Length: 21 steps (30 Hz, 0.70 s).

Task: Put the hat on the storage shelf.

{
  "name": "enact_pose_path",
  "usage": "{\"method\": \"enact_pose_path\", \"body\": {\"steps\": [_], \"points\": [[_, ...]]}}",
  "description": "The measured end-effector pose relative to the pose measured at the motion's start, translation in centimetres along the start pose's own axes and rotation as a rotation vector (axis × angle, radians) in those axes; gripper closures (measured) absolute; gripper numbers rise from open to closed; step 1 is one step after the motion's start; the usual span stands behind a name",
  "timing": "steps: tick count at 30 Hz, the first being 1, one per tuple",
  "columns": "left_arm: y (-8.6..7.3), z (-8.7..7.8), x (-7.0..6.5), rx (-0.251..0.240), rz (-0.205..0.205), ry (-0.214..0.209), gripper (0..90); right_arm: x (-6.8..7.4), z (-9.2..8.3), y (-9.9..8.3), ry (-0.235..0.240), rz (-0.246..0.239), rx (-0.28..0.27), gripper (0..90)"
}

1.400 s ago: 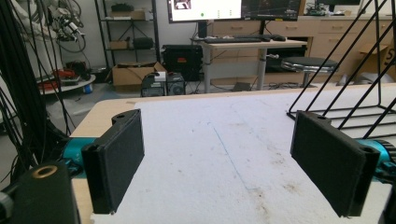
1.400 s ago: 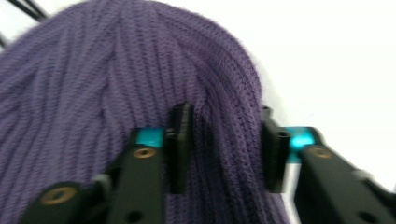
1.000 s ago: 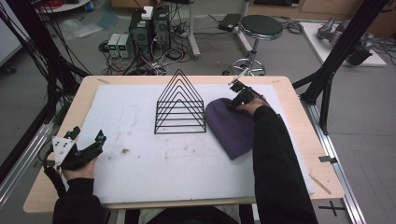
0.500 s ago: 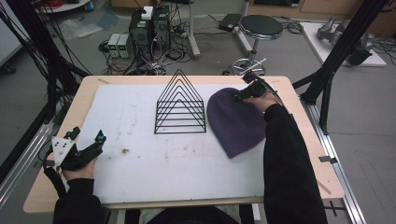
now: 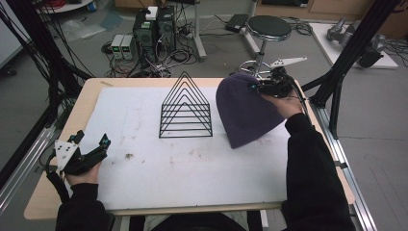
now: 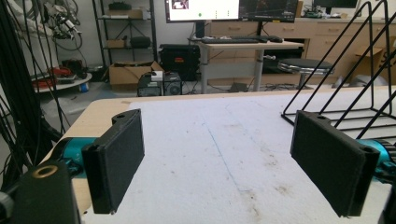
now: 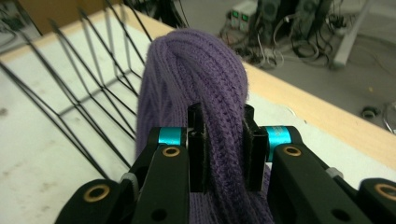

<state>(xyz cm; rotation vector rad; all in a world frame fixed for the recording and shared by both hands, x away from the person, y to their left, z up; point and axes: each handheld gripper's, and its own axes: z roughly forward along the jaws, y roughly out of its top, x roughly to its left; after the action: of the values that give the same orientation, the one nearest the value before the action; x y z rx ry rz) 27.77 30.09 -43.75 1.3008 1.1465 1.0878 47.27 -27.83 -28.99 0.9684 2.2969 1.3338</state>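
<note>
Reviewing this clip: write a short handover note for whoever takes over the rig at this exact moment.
Right gripper: shut on the purple knit beanie, pinching a fold of it between its fingers at the far right of the table.
Left gripper: open, holding nothing, resting at the near left edge of the white mat.
Black wire rack: upright mid-table, just left of the beanie, apart from both grippers.
Done: beanie grasped; the pinched part is raised while most of it lies on the mat.
Left: likely carrying the beanie to the rack, though the goal is only a guess; left gripper is free to help.
</note>
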Motion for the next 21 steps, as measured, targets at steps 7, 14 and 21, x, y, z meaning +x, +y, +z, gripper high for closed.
{"method": "enact_pose_path", "body": {"steps": [7, 14, 21], "points": [[0.0, 0.0, -0.1, -0.002, 0.001, -0.003, 17.9, 2.2, -1.1, 0.8, -0.015, -0.034, -0.085, 76.6], [0.0, 0.0, -0.1, -0.003, 0.002, -0.003, 18.0, 3.1, -2.3, 1.3, -0.021, -0.027, -0.198, 76.3], [0.0, 0.1, -0.1, -0.008, -0.004, -0.016, 17.9, 4.2, -3.7, 1.7, -0.011, -0.038, -0.281, 75.2]]}}
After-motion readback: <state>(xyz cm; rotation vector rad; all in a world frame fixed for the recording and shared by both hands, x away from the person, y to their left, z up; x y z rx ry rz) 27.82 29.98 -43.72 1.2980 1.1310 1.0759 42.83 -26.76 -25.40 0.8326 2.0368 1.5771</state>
